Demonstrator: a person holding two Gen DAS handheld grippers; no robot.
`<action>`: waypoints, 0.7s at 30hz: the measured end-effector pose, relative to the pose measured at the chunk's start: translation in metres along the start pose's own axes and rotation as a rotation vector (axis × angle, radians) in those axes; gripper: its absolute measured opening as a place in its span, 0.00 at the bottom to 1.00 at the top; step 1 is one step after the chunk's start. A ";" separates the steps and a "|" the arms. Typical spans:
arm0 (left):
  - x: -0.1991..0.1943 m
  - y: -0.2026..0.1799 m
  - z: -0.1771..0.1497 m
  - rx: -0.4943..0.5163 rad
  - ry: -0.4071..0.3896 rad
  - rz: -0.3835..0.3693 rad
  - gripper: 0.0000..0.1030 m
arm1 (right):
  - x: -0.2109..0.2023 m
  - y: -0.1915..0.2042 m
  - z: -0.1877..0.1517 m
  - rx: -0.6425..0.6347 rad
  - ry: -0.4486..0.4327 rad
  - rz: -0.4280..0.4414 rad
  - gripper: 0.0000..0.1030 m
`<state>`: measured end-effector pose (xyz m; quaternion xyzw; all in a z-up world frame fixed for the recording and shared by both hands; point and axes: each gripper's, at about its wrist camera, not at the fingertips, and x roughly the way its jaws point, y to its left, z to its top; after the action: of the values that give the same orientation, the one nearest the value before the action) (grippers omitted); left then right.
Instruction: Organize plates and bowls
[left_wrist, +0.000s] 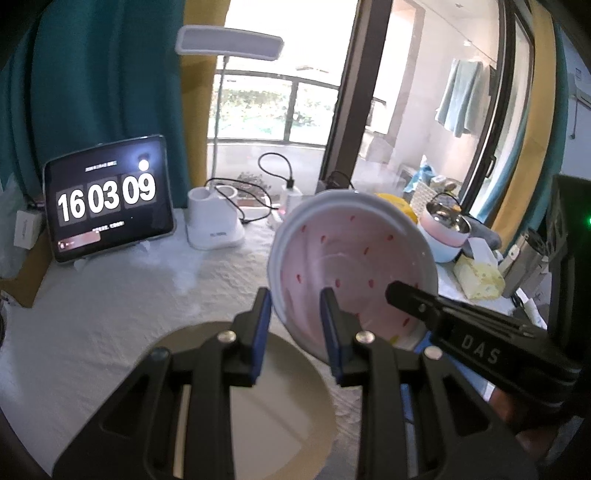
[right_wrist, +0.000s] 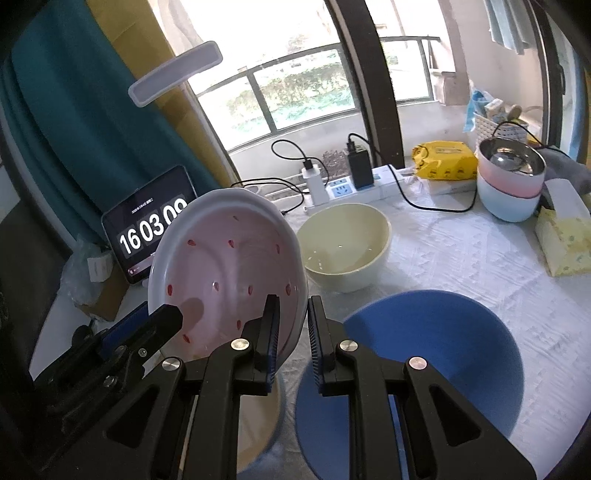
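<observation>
A pink plate with red strawberry marks (left_wrist: 343, 258) (right_wrist: 225, 273) is held tilted above the table by both grippers. My left gripper (left_wrist: 295, 325) is shut on its left rim; it shows in the right wrist view (right_wrist: 162, 317). My right gripper (right_wrist: 291, 332) is shut on its right rim; it shows in the left wrist view (left_wrist: 402, 291). A beige plate (left_wrist: 258, 398) lies under the left gripper. A blue plate (right_wrist: 424, 369) lies under the right gripper. A cream bowl (right_wrist: 343, 247) stands behind it.
A tablet clock (left_wrist: 107, 206) and a white lamp base (left_wrist: 214, 221) stand at the back left. A power strip with chargers (right_wrist: 343, 188), a yellow packet (right_wrist: 443, 158), stacked pink and blue bowls (right_wrist: 509, 184) and a tissue box (right_wrist: 565, 240) line the back right.
</observation>
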<state>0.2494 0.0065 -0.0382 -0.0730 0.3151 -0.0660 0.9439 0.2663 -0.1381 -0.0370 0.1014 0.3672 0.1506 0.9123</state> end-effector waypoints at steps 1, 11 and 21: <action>0.000 -0.004 -0.001 0.004 0.004 -0.005 0.27 | -0.002 -0.003 -0.001 0.005 0.000 -0.001 0.16; 0.006 -0.038 -0.009 0.048 0.038 -0.037 0.27 | -0.020 -0.036 -0.011 0.051 -0.008 -0.020 0.16; 0.015 -0.067 -0.023 0.087 0.090 -0.056 0.27 | -0.026 -0.068 -0.026 0.097 0.017 -0.045 0.16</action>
<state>0.2424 -0.0643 -0.0528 -0.0378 0.3520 -0.1091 0.9288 0.2437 -0.2093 -0.0588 0.1358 0.3839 0.1132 0.9063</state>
